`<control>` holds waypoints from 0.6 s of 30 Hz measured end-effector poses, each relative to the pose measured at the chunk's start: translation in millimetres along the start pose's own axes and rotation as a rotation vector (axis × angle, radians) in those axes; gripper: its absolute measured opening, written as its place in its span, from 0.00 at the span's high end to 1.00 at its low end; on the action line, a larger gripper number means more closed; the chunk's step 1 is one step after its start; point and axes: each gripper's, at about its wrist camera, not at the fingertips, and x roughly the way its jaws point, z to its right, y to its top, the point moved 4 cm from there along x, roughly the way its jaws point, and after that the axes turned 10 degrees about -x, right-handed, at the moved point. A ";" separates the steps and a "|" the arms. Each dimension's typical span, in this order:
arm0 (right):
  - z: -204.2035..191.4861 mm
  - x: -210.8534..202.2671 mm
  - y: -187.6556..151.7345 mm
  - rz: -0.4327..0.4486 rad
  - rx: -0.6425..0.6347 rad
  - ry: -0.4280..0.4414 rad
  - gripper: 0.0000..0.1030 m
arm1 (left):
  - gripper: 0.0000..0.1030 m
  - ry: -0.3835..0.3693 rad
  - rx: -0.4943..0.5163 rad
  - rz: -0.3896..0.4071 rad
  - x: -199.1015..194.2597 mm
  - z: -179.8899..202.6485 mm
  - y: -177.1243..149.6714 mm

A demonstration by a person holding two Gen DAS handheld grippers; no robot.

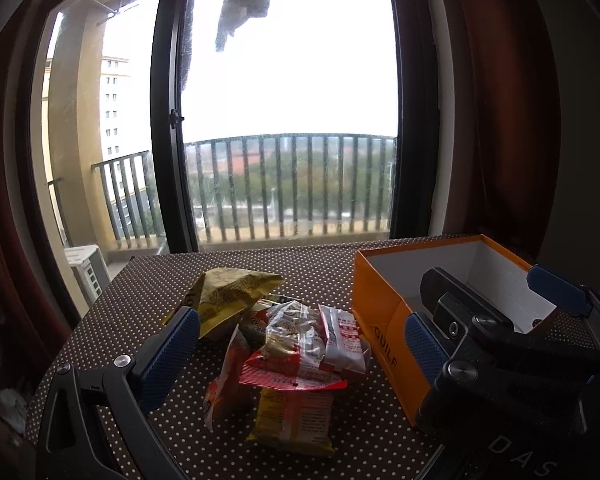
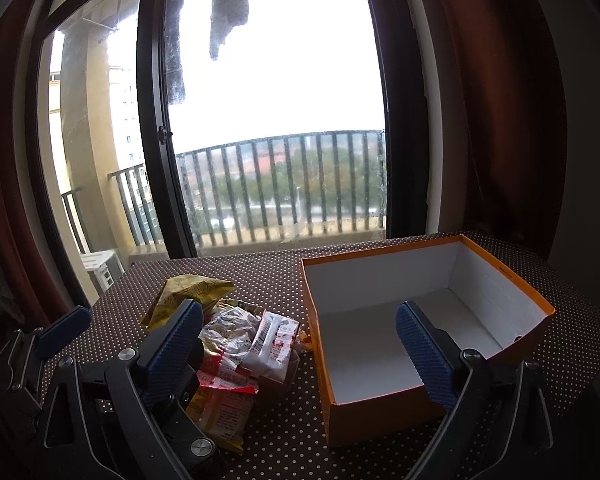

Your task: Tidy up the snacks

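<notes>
From the left wrist camera, the left gripper (image 1: 300, 332) reaches forward and tilts slightly down over a brown tabletop (image 1: 148, 300) with white dots, its blue-padded fingers (image 1: 172, 356) spread wide with nothing pressed between them. A pile of snack packets (image 1: 300, 352) lies between and just beyond the fingertips: a yellow bag (image 1: 232, 292) at the back, red-and-white wrapped packets on top, and a yellow packet (image 1: 292, 416) nearest the camera. To the right of the pile stands an open orange box (image 1: 384, 300) with a white inside. The right gripper (image 1: 488, 300) shows at the right edge in this view, held over the near end of the box, its two blue pads far apart. From the right wrist camera, the right gripper (image 2: 300, 340) also points forward and a little down, fingers (image 2: 424, 356) opened wide and empty. Its left finger sits in front of the snack packets (image 2: 248, 344), and its right finger hangs over the inside of the orange box (image 2: 380, 412), which looks empty where it can be seen. The snacks lie on the tabletop (image 2: 260, 276) just left of the box, none inside it. Part of the left gripper (image 2: 60, 332) shows at the far left. Behind the tabletop is a large window (image 2: 276, 80) with a balcony railing (image 2: 280, 184) outside.
</notes>
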 end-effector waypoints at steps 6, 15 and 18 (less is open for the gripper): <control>0.1 -0.2 0.5 0.009 0.007 -0.008 0.00 | 0.01 -0.001 -0.002 0.003 0.5 -0.2 0.6; -0.2 1.4 1.8 0.005 0.008 -0.010 0.00 | 0.01 0.002 0.000 0.000 1.3 -0.4 1.7; -0.1 2.2 1.6 0.002 0.009 -0.012 0.00 | 0.01 0.002 0.000 0.000 1.5 -0.5 2.2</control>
